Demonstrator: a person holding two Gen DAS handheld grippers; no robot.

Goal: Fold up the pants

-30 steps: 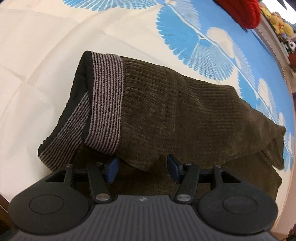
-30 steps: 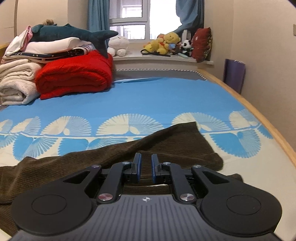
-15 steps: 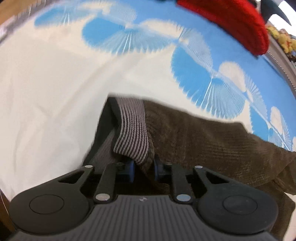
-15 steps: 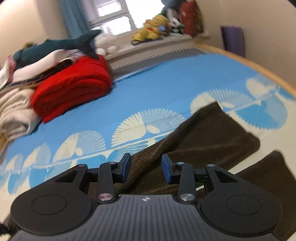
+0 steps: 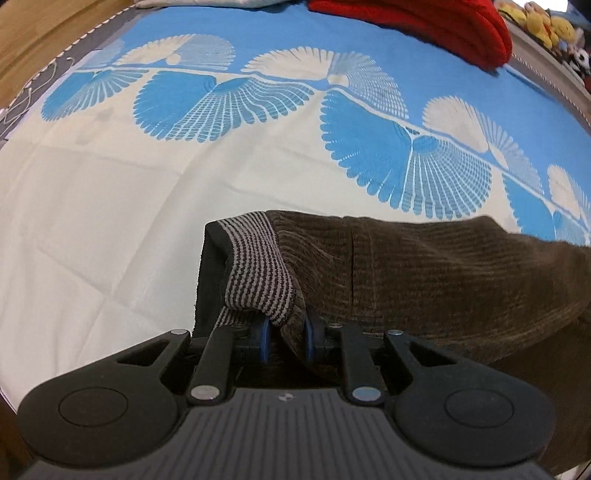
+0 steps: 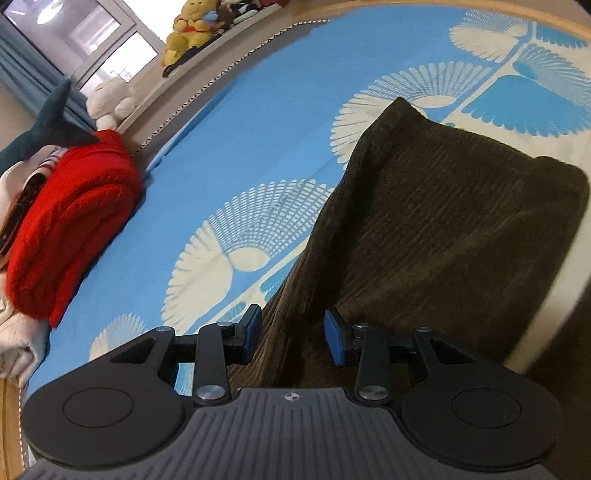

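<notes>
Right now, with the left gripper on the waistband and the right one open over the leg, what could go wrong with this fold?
1. The left gripper pinches only a small bunch of the striped waistband; it could slip out when lifted.
2. The right gripper is open over the brown pants, so one-sided pulling may drag or skew the fabric.
3. The pants leg already lies creased; the fold could lock that in.

One pair of brown corduroy pants [image 5: 424, 280] on one blue-and-cream bedsheet [image 5: 110, 206]. Two grippers: left gripper [image 5: 286, 338], right gripper [image 6: 293, 338]. Beyond the pants, one folded red blanket [image 6: 70, 229]. Behind the blanket, one shark plush [image 6: 51, 125], one white plush [image 6: 112, 99], one yellow bear [image 6: 188, 29].
</notes>
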